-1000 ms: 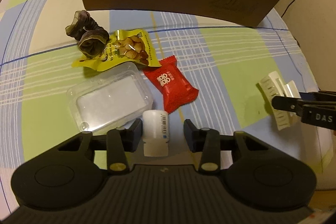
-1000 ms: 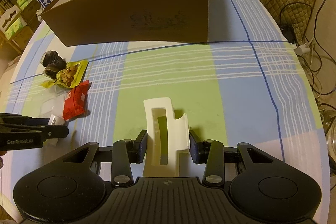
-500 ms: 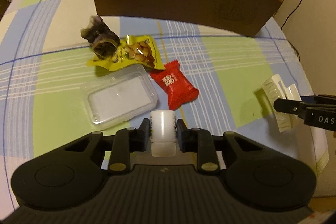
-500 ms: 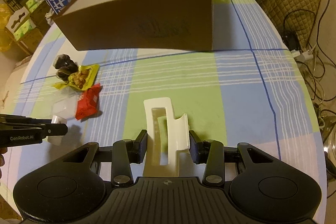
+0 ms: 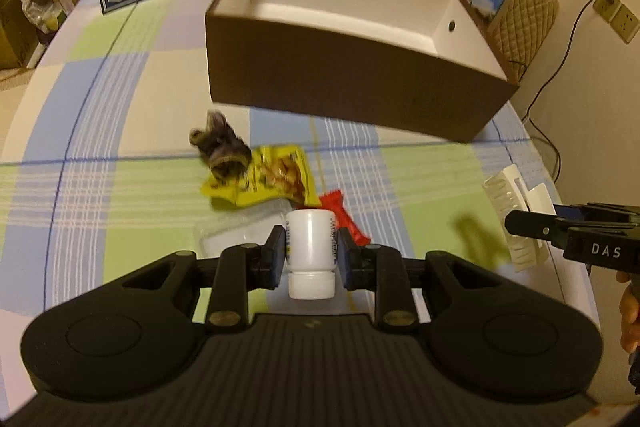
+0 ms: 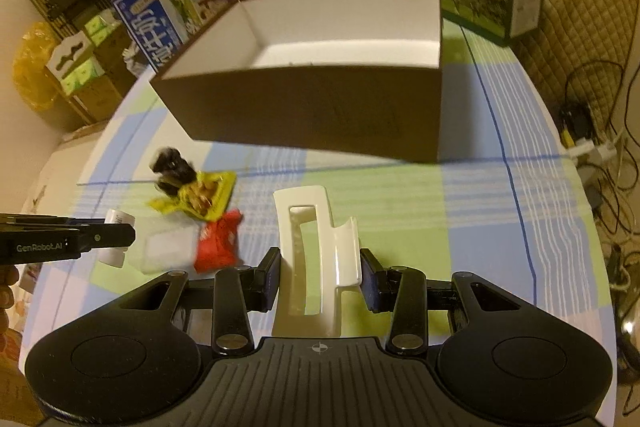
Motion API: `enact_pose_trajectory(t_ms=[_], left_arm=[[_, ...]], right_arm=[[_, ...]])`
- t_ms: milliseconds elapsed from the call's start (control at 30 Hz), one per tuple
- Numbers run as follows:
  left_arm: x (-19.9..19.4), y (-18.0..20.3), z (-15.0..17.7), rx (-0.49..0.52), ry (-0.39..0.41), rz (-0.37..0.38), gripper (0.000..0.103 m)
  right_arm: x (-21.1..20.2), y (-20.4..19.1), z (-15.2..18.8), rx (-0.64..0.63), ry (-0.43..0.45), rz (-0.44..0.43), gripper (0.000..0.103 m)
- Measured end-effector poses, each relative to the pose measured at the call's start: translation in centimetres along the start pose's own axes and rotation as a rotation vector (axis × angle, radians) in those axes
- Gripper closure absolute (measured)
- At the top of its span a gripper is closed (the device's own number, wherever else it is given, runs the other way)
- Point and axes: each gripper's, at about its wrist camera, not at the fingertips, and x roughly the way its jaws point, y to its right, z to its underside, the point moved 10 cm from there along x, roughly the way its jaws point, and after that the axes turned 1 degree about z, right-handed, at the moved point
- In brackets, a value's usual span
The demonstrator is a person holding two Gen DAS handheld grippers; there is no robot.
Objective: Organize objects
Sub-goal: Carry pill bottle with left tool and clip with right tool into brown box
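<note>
Worktop (image 5: 120, 187) edge curves away on my left and right; its checked cloth lies bare between the brown box (image 5: 352, 91) and my right tongs (image 6: 319, 277). The box stands open-topped at the far side, white inside, its near wall facing both tongs. Milk cartons (image 6: 180, 15) stand behind it.

My left tongs (image 5: 310, 259) are clenched on a small white bottle (image 5: 310, 251), cap toward the camera, held above the worktop. Below and beyond the bottle lie a clear plastic tray (image 5: 236, 231), a red snack packet (image 5: 344, 215), a yellow nut packet (image 5: 276, 179) and a dark hair scrunchie (image 5: 220, 147) touching the yellow packet's far corner. These four lie close together, well apart from the box wall.

My right tongs are clenched on a white hair claw clip (image 6: 316, 259), its long side pointing forward toward the box. In the left wrist view the clip (image 5: 512, 211) shows near the right worktop edge, held off the cloth. Both tongs point toward the box at a similar height, side by side, with the snack cluster lying between and ahead of them.
</note>
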Motion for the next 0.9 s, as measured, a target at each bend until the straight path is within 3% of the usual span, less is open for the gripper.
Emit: enact_pose_trajectory(t_ms=[433, 900], left_arm=[[0.1, 0.3, -5.8, 0.057, 0.058, -0.016, 0.081], [2.1, 2.4, -15.8, 0.179, 0.151, -0.013, 0.081]], right_arm=[[-0.1, -0.5, -6.2, -0.040, 0.069, -0.026, 0.065], [1.2, -0.5, -16.1, -0.082, 0.184, -0.032, 0.065]])
